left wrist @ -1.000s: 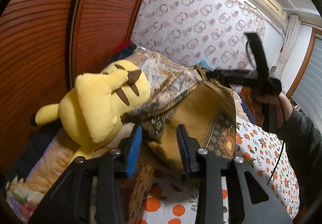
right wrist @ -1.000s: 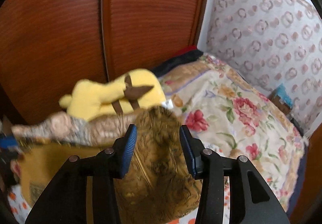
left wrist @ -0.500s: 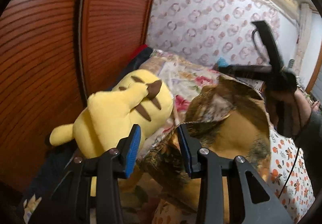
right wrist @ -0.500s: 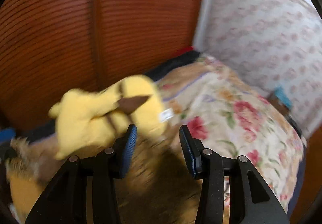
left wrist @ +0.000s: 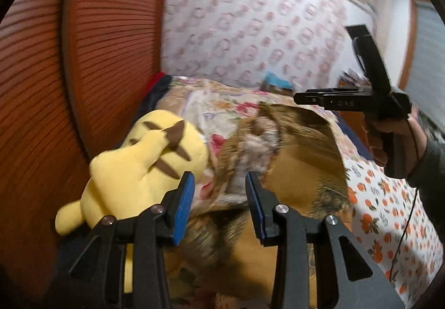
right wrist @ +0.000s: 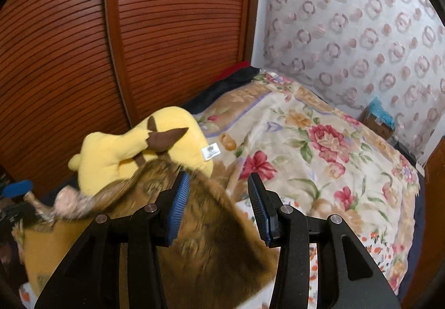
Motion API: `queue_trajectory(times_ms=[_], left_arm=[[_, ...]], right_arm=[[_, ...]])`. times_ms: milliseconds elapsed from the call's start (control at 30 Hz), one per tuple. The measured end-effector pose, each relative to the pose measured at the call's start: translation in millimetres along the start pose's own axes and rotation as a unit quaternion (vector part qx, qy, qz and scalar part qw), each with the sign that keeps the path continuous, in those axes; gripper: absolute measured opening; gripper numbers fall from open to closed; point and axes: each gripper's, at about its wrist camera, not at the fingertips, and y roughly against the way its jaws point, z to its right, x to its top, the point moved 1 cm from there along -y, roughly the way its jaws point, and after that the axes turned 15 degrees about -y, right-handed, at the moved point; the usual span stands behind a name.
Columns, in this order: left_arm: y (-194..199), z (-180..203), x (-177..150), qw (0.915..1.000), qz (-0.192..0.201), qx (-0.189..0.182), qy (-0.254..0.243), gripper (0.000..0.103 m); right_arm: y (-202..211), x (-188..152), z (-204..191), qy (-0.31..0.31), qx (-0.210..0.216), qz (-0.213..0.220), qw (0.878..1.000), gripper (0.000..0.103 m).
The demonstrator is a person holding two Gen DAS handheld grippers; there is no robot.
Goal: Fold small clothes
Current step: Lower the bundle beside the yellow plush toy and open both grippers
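A small mustard and brown patterned garment lies loose and blurred on the bed beside a yellow plush toy. My left gripper is open and empty just above the garment's near edge. My right gripper is open and empty over the same garment, which shows blurred below its jaws. The right gripper's body and the hand holding it show in the left wrist view, above the garment's far side.
The yellow plush toy lies against a slatted wooden wardrobe door on the left. A floral quilt covers the far bed, an orange-print sheet the near right. A small box stands by the patterned wall.
Both grippers have drawn back from the garment. It was lifted and spread between them; now it has dropped, blurred, onto the bed next to the plush toy.
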Motion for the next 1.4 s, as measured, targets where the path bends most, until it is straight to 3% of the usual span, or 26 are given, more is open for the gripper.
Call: queue_trajectory(times_ms=[233, 367, 500, 600, 767, 900, 967, 1000, 1033, 1067, 1167, 1300, 1400], left_arm=[[7.8, 30.8, 31.1, 0.9980, 0.020, -0.032, -0.052, 0.036], [-13.5, 42.9, 41.7, 0.9967, -0.021, -0.042, -0.066, 0.032], [-39.3, 42.3, 44.5, 0.9944, -0.058, -0.006, -0.087, 0.024], [-54.2, 31.2, 42.7, 0.9936, -0.079, -0.010, -0.080, 0.005], [-48.3, -5.7, 42.1, 0.9957, -0.079, 0.040, -0.030, 0.004], [-30.3, -13.5, 38.2, 0.9966, -0.068, 0.043, -0.018, 0.004], [-19.2, -8.7, 38.8, 0.9974, -0.057, 0.038, -0.021, 0.006], [-14.5, -5.5, 39.6, 0.9973, -0.054, 0.044, -0.025, 0.012], [-9.8, -2.8, 40.1, 0.9972, -0.050, 0.048, -0.030, 0.029], [-5.6, -0.4, 40.4, 0.9974, -0.044, 0.046, -0.032, 0.036], [8.5, 8.4, 40.9, 0.9985, -0.032, 0.033, -0.030, 0.041], [33.2, 35.8, 39.1, 0.9987, -0.002, 0.026, -0.045, 0.058], [47.4, 57.1, 37.6, 0.9983, 0.012, 0.022, -0.052, 0.058]], right_arm=[[53.7, -36.5, 10.8, -0.010, 0.012, 0.009, 1.000, 0.044], [75.9, -58.0, 15.7, -0.021, 0.016, 0.010, 1.000, 0.044], [97.5, -79.4, 18.8, -0.023, 0.016, 0.013, 1.000, 0.044], [114.0, -91.0, 23.5, -0.025, 0.015, 0.019, 0.999, 0.044], [142.6, -106.6, 34.5, -0.041, 0.015, 0.034, 0.998, 0.044], [161.4, -121.4, 42.9, -0.055, 0.011, 0.045, 0.997, 0.044], [169.0, -128.3, 45.2, -0.059, 0.007, 0.050, 0.997, 0.044], [172.9, -131.6, 46.2, -0.062, 0.005, 0.052, 0.997, 0.044], [175.3, -133.4, 47.1, -0.064, 0.003, 0.053, 0.997, 0.044], [178.8, -136.5, 48.0, -0.068, -0.001, 0.055, 0.996, 0.044], [191.0, -146.4, 48.8, -0.072, -0.007, 0.063, 0.995, 0.044], [212.7, -160.2, 47.5, -0.078, -0.011, 0.078, 0.994, 0.046], [227.4, -172.7, 48.6, -0.089, -0.020, 0.088, 0.992, 0.046]])
